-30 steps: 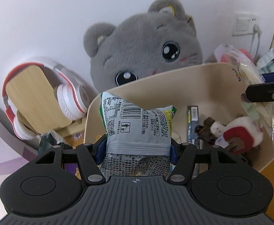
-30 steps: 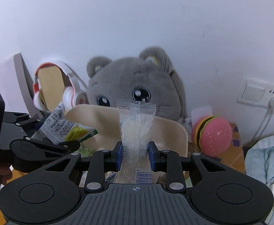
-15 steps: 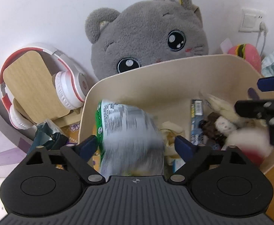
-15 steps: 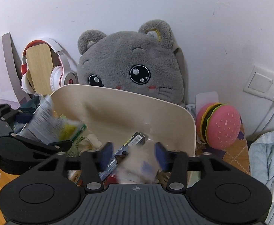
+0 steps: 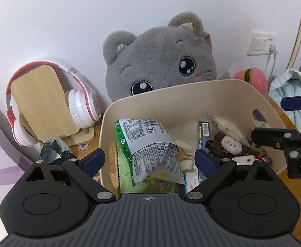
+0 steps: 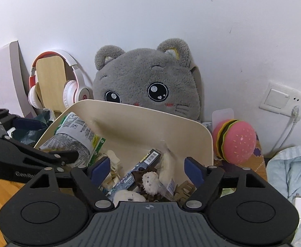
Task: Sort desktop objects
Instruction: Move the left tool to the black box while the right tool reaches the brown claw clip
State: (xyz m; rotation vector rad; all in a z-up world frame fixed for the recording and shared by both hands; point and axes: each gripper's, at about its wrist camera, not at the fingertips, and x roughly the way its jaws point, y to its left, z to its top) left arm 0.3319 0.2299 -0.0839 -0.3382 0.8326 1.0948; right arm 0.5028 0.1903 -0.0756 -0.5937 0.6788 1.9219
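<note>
Inside the beige bin (image 5: 191,94), the snack packet (image 5: 150,144) leans at nine o'clock below both grippers' spread, empty fingers (image 5: 95,160), and could slump over the rim if bumped.

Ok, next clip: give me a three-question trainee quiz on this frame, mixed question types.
1. True or false: the left claw is shut on the green-and-grey snack packet.
2. Multiple choice: where does the snack packet lie? A) on the headphones B) inside the beige bin C) beside the pink burger toy
3. Fill in: the plush standing behind the bin is a grey ____.

Key
1. False: both the left claw and the right claw are open and hold nothing.
2. B: it leans against the bin's left side, among other small items.
3. Cat.
</note>
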